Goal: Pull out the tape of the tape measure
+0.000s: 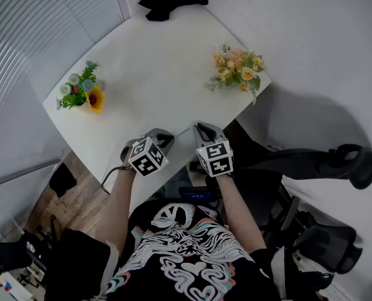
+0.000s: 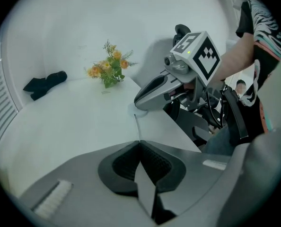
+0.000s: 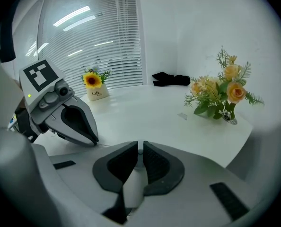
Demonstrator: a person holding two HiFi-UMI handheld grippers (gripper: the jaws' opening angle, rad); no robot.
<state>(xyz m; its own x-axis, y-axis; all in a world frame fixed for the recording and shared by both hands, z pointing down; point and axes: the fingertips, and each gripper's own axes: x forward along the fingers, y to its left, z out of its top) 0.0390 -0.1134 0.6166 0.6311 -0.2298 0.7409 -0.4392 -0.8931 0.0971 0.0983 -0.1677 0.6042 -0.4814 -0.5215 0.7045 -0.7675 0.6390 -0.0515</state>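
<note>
Only the left gripper view showed the thin tape [image 2: 136, 126] running from the left gripper's [image 2: 139, 142] pressed-together jaws to the pale tape measure [image 2: 139, 112] pinched in the right gripper's [image 3: 139, 148] jaws.

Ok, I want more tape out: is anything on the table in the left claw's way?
Nothing visible. The left claw pinches the tape over the table; the sunflower bunch and yellow bouquet stand far off.

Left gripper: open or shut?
Shut. Left gripper pads meet on a thin white tape running to the round tape measure at the right gripper.
</note>
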